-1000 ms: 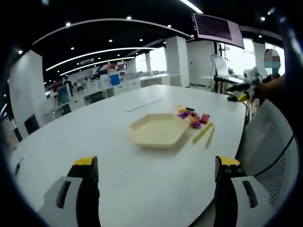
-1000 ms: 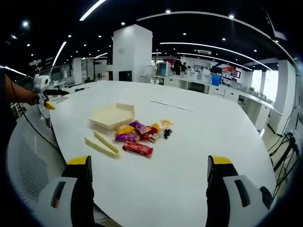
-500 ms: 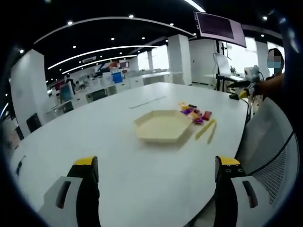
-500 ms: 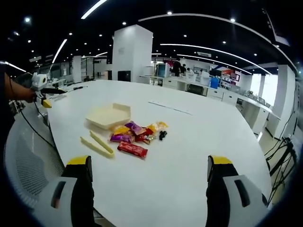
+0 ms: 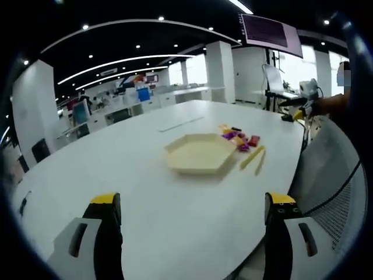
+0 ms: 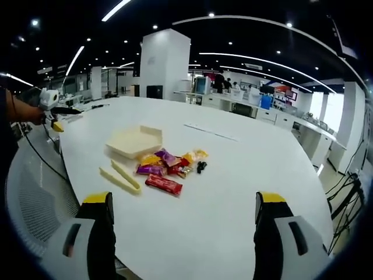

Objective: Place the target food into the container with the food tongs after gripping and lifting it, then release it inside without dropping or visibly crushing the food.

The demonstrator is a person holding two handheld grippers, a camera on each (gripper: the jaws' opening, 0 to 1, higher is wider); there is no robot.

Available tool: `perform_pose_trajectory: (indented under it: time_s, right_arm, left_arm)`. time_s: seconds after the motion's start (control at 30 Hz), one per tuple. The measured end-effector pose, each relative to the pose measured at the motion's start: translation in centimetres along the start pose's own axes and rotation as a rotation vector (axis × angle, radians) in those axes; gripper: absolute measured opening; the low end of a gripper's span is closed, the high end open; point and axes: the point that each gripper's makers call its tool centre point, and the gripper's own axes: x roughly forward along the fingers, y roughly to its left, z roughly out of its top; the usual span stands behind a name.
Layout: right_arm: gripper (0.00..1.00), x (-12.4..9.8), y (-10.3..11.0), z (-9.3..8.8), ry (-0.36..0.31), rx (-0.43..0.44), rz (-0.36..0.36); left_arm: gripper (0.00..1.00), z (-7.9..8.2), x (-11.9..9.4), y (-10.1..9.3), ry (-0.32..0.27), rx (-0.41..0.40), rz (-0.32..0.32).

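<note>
A large white table (image 5: pixel 116 169) takes most of the left gripper view, and a thin pale strip (image 5: pixel 179 124) lies flat on it, well apart from the near edge. Behind the table stands a white column (image 5: pixel 220 74), and a dark screen (image 5: pixel 269 33) hangs near the ceiling. A mesh chair (image 5: pixel 332 192) is beside the table's edge. In the right gripper view, another white column (image 6: pixel 165 64) rises behind the table, and desks (image 6: pixel 245 96) stand far back.
</note>
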Motion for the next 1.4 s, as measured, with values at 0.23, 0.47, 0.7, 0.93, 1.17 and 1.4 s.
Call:
perform_pose_trajectory:
  time_s: [0.23, 0.47, 0.7, 0.93, 1.17, 1.4]
  right_arm:
    - [0.99, 0.2, 0.2, -0.2, 0.010, -0.005, 0.006]
    - [0.99, 0.4, 0.4, 0.0, 0.010, -0.024, 0.021]
    - [0.99, 1.2, 1.5, 0.5, 0.012, -0.031, 0.068]
    - [0.95, 1.6, 3.0, 1.9, -0.032, -0.024, 0.134]
    - [0.80, 1.9, 4.2, 2.6, -0.014, -0.050, 0.181]
    - [0.67, 1.5, 5.0, 3.1, -0.010, -0.068, 0.230]
  left_arm:
    - [0.99, 0.1, 0.5, -0.9, 0.005, 0.009, -0.022]
    - [0.99, 1.5, 1.6, -2.2, -0.015, -0.002, -0.073]
    - [0.91, 3.9, 7.1, -8.4, 0.019, 0.189, -0.311]
    - [0.83, 3.6, 12.4, -13.0, 0.109, 0.333, -0.496]
    - [0.65, 1.9, 15.8, -16.4, 0.226, 0.364, -0.635]
    - [0.53, 0.2, 18.1, -17.2, 0.282, 0.364, -0.644]
